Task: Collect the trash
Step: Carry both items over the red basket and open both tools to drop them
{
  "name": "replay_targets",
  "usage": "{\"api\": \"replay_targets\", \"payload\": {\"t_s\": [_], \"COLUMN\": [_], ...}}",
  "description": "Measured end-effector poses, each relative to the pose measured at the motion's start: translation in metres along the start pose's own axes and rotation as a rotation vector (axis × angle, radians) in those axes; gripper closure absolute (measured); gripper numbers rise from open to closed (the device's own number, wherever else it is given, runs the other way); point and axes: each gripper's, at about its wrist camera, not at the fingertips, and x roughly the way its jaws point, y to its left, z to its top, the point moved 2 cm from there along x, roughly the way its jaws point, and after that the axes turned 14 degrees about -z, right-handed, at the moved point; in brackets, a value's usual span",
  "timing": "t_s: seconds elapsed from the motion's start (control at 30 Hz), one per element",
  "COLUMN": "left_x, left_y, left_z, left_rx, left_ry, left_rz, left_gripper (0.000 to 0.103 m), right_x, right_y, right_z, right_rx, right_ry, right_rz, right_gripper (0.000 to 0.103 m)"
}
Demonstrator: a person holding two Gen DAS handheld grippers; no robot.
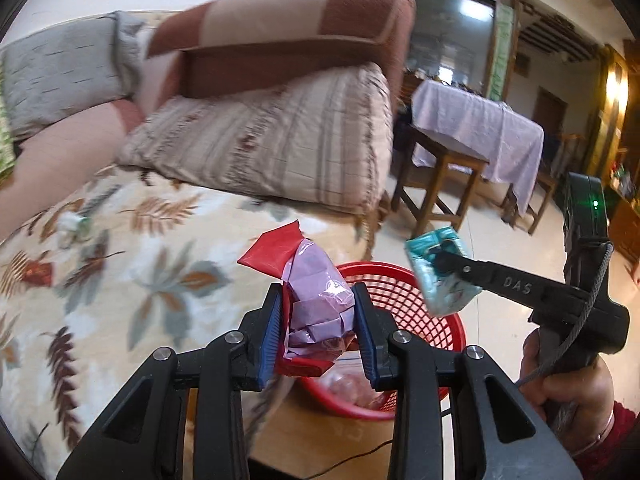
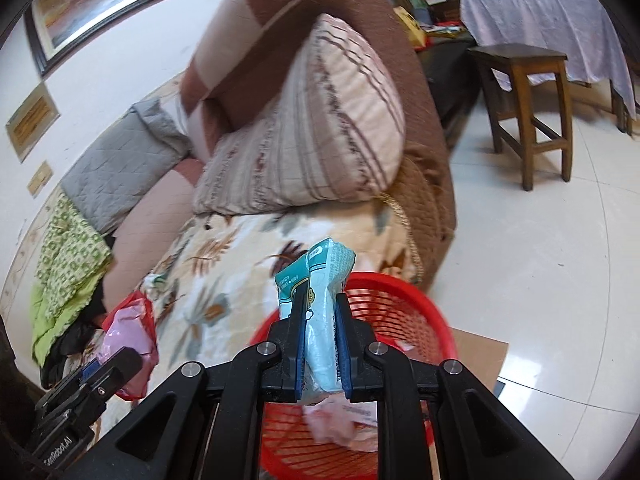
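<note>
Left tool: your left tool (image 1: 316,332) is clamped on a crumpled pink-and-red wrapper (image 1: 316,300), its blue pads pressing both sides of it.
Left tool's load: the wrapper stands up between the pads, its red flap sticking out above; it hangs over the near rim of the red basket (image 1: 404,280).
Right tool: your right tool (image 2: 320,344) is pinched narrowly on a light-blue printed packet (image 2: 316,300), which stands upright between the pads.
Right tool's load: the packet hangs above the red basket (image 2: 400,312); in the left wrist view the same packet (image 1: 440,276) sits at the tip of the right tool (image 1: 444,260), over the basket's far side.
Your hand: your right hand (image 1: 568,384) grips the right tool's handle at the frame's right edge.
Basket: red mesh, just beside the sofa's edge, with pale wrappers (image 2: 344,420) already lying inside.
Sofa: a leaf-print blanket (image 1: 120,280) covers the seat; a small crumpled white-and-green scrap (image 1: 74,226) lies on it, well apart from the basket.
Cushion: a striped pillow (image 1: 280,140) leans at the sofa's end.
Beyond: a wooden stool (image 2: 528,108) stands on the pale tiled floor (image 2: 540,264).
</note>
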Motion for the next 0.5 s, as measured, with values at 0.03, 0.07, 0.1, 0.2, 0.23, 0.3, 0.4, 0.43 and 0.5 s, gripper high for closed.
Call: {"api": "replay_targets", "payload": {"t_s": [0.03,0.07,0.1,0.2,0.23,0.3,0.4,0.43,0.5], "left_x": [0.011,0.020,0.030,0.033,0.031,0.022,0.002,-0.006,-0.021], "left_y": [-0.004,-0.007,-0.009,-0.002,0.002,0.012,0.029,0.035,0.048], "left_z": [0.000,0.002,0.002,0.003,0.003,0.002,-0.002,-0.003,-0.007], "left_rx": [0.003,0.000,-0.009,-0.044,-0.052,-0.074,-0.089,-0.094,-0.107], "left_ry": [0.014,0.031,0.055,0.062,0.057,0.037,0.016,0.011,0.003], "left_rz": [-0.022,-0.040,-0.053,-0.061,-0.057,-0.031,0.017,0.035,0.072], "left_gripper": [0.070,0.067,0.064,0.057,0.051,0.047,0.047,0.047,0.046], "right_x": [0.004,0.008,0.011,0.014,0.014,0.015,0.013,0.011,0.008], "right_y": [-0.004,-0.007,-0.010,-0.015,-0.016,-0.014,-0.003,0.005,0.022], "right_z": [0.001,0.002,0.002,0.004,0.005,0.005,0.001,-0.001,-0.007], "right_rx": [0.007,0.011,0.008,0.006,0.003,0.000,-0.023,-0.042,-0.084], "right_ry": [0.006,0.012,0.020,0.016,0.017,0.020,0.023,0.025,0.027], "right_rz": [-0.013,-0.024,-0.032,-0.045,-0.048,-0.045,-0.030,-0.017,0.001], "right_gripper": [0.084,0.082,0.073,0.061,0.060,0.060,0.060,0.060,0.060]}}
